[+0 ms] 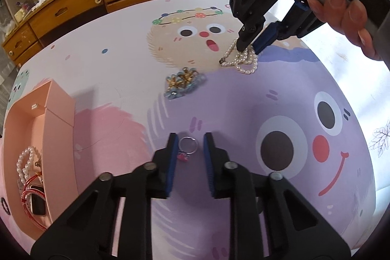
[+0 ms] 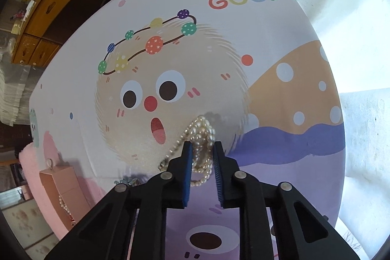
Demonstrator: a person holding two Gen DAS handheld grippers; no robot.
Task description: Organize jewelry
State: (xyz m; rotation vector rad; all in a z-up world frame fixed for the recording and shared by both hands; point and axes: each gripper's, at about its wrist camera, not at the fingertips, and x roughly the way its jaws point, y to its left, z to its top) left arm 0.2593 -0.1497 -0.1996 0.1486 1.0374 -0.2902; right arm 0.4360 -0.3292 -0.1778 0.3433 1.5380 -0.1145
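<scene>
A silver ring point(image 1: 187, 145) with a small pink charm lies on the cartoon-print table cover. It sits between the blue pads of my left gripper point(image 1: 190, 138), close to the left pad, with a narrow gap to the right pad. Farther back, my right gripper point(image 1: 249, 46) points down onto a bunched white pearl necklace point(image 1: 243, 62). In the right wrist view the pearl necklace point(image 2: 202, 128) fills the space between the pads of my right gripper point(image 2: 202, 145), which is shut on the strands. A gold and blue flower piece point(image 1: 184, 82) lies loose between the two grippers.
An open pink box point(image 1: 56, 113) stands at the left and holds a pearl bracelet point(image 1: 25, 160), a red cord and a small watch point(image 1: 37, 204). A person's hand point(image 1: 351, 11) holds the right gripper. A wooden cabinet point(image 1: 73, 4) stands beyond the table's far edge.
</scene>
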